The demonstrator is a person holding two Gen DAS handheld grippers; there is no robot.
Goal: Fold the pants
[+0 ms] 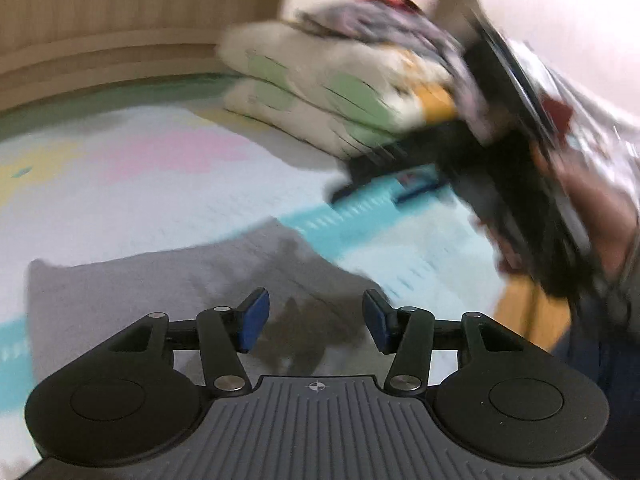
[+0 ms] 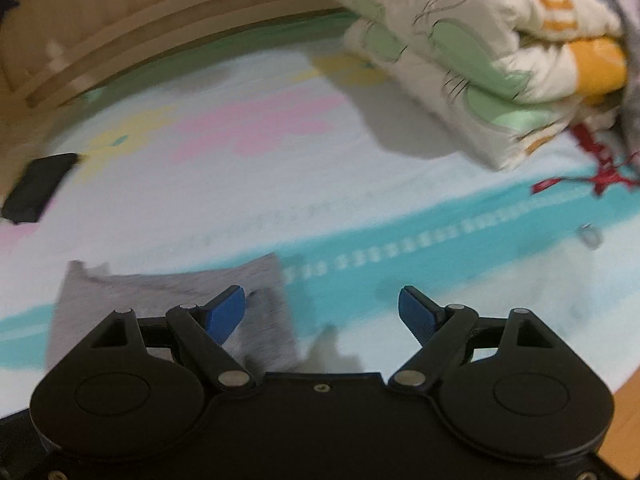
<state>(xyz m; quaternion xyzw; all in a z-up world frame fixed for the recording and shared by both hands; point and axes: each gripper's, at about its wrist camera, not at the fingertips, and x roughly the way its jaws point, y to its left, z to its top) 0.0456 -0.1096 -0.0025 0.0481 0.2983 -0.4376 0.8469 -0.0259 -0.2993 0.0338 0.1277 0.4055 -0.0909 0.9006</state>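
Observation:
Grey pants (image 1: 160,292), folded into a flat block, lie on the pastel sheet (image 1: 140,184) just below my left gripper (image 1: 316,316). Its blue pads (image 1: 254,320) stand apart over the cloth with nothing pinched between them. In the right wrist view the same grey pants (image 2: 160,296) lie at the lower left. My right gripper (image 2: 322,308) is open: its left pad (image 2: 226,312) hangs over the pants' right edge and its right pad is over bare sheet. A hand (image 1: 596,216) holding a blurred black device fills the right side of the left wrist view.
A folded quilt (image 2: 460,60) with green and orange print sits at the back right, with a pile of clothes (image 1: 380,20) on top. A wooden headboard (image 2: 140,20) runs behind. A black object (image 2: 36,188) lies far left and red string (image 2: 596,168) at right. The wooden bed edge (image 2: 624,420) is at lower right.

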